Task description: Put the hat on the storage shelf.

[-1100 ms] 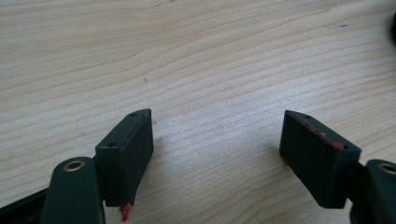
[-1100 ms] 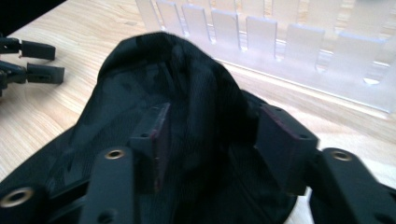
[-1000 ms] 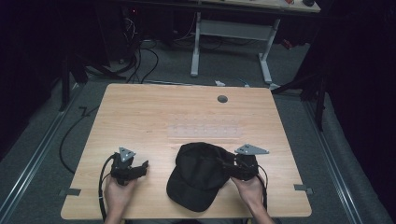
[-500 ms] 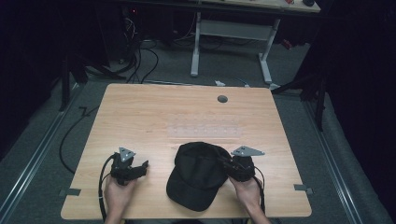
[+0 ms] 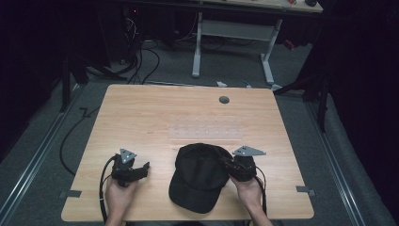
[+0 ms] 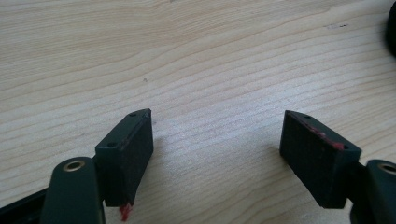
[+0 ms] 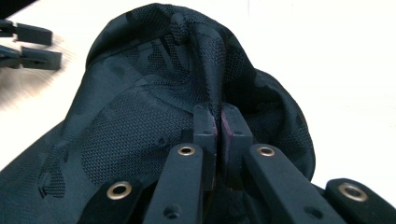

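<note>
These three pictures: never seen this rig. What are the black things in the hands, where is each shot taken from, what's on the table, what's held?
No robot arm here. A person sits at a wooden table and holds a hand-held claw in each hand.

The high view looks down on the table from above the person's side. The left claw is at its left, the right claw at its right. The grey three-cornered plates and the cables are parts of the claws.

The other two shots come from cameras that ride on the claws and look along their black jaws.

In the left claw view the jaws stand wide apart over bare wood, holding nothing.

In the right claw view the jaws have just been closing, and now pinch a fold of a black cap.

The cap lies on the near middle of the table. A small dark round spot shows near the far edge.
</note>
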A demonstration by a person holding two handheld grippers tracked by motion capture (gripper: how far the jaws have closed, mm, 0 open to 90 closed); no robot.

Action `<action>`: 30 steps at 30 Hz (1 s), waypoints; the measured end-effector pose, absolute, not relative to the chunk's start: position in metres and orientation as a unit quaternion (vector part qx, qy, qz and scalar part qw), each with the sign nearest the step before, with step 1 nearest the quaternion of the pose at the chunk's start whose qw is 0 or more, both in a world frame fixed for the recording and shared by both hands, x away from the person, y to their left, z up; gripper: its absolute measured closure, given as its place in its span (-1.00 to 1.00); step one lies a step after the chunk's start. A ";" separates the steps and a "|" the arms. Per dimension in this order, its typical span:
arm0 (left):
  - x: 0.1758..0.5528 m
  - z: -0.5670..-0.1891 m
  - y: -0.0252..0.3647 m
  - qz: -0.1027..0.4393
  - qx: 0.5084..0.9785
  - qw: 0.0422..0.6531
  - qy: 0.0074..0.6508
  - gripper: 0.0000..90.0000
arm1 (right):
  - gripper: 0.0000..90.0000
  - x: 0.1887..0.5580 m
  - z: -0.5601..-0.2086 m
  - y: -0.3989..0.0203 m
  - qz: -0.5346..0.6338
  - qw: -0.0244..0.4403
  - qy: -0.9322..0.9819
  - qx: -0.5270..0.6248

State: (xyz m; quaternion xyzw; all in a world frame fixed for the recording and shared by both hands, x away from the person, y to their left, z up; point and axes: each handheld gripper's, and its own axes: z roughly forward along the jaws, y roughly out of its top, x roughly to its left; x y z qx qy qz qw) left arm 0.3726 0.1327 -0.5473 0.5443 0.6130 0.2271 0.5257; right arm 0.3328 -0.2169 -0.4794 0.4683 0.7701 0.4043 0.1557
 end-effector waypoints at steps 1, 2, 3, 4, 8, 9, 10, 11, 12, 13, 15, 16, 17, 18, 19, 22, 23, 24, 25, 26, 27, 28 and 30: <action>0.373 -0.547 0.133 0.227 0.544 0.526 0.613 -0.42 | 0.93 0.333 -0.479 -0.218 0.409 0.153 0.770 0.466; 0.373 -0.547 0.133 0.227 0.543 0.526 0.614 -0.42 | 0.93 0.334 -0.479 -0.219 0.411 0.153 0.769 0.464; 0.373 -0.547 0.133 0.227 0.544 0.526 0.613 -0.42 | 0.93 0.334 -0.479 -0.219 0.413 0.154 0.769 0.463; 0.373 -0.547 0.133 0.227 0.544 0.526 0.613 -0.42 | 0.94 0.334 -0.478 -0.219 0.414 0.155 0.770 0.460; 0.373 -0.547 0.133 0.227 0.544 0.526 0.613 -0.42 | 0.94 0.334 -0.473 -0.221 0.425 0.154 0.768 0.454; 0.373 -0.547 0.133 0.227 0.544 0.526 0.613 -0.43 | 0.94 0.334 -0.471 -0.221 0.427 0.155 0.767 0.453; 0.373 -0.547 0.133 0.227 0.543 0.526 0.613 -0.43 | 0.94 0.334 -0.470 -0.222 0.430 0.157 0.767 0.450; 0.373 -0.547 0.133 0.227 0.545 0.526 0.613 -0.43 | 0.94 0.334 -0.468 -0.223 0.433 0.156 0.765 0.450; 0.373 -0.547 0.133 0.227 0.544 0.526 0.613 -0.42 | 0.94 0.334 -0.467 -0.224 0.435 0.157 0.766 0.447; 0.373 -0.547 0.133 0.227 0.544 0.526 0.613 -0.42 | 0.94 0.334 -0.465 -0.225 0.437 0.158 0.766 0.445; 0.373 -0.547 0.133 0.227 0.544 0.526 0.613 -0.42 | 0.94 0.334 -0.462 -0.228 0.443 0.163 0.766 0.437; 0.373 -0.547 0.133 0.227 0.544 0.526 0.613 -0.42 | 0.94 0.334 -0.460 -0.229 0.445 0.163 0.765 0.437; 0.373 -0.547 0.132 0.227 0.544 0.526 0.613 -0.42 | 0.94 0.334 -0.457 -0.231 0.448 0.165 0.765 0.433; 0.373 -0.547 0.132 0.226 0.545 0.526 0.612 -0.42 | 0.94 0.334 -0.455 -0.233 0.450 0.165 0.764 0.432; 0.373 -0.547 0.132 0.225 0.546 0.527 0.611 -0.42 | 0.94 0.334 -0.455 -0.233 0.450 0.165 0.764 0.432; 0.373 -0.547 0.132 0.223 0.548 0.527 0.610 -0.43 | 0.94 0.334 -0.449 -0.238 0.460 0.171 0.762 0.423; 0.373 -0.547 0.132 0.222 0.548 0.528 0.609 -0.43 | 0.94 0.334 -0.447 -0.239 0.462 0.172 0.762 0.420; 0.373 -0.547 0.132 0.221 0.550 0.528 0.609 -0.43 | 0.94 0.334 -0.445 -0.241 0.463 0.175 0.763 0.417; 0.373 -0.547 0.132 0.221 0.550 0.528 0.608 -0.44 | 0.94 0.334 -0.442 -0.243 0.465 0.180 0.763 0.411; 0.374 -0.547 0.132 0.218 0.552 0.527 0.609 -0.45 | 0.94 0.333 -0.441 -0.244 0.466 0.181 0.763 0.410; 0.374 -0.544 0.133 0.207 0.556 0.523 0.612 -0.45 | 0.94 0.333 -0.439 -0.246 0.468 0.183 0.764 0.405; 0.374 -0.544 0.133 0.203 0.555 0.523 0.613 -0.44 | 0.94 0.334 -0.435 -0.248 0.471 0.185 0.765 0.399; 0.375 -0.540 0.133 0.177 0.555 0.526 0.620 -0.41 | 0.94 0.333 -0.430 -0.251 0.476 0.187 0.764 0.393</action>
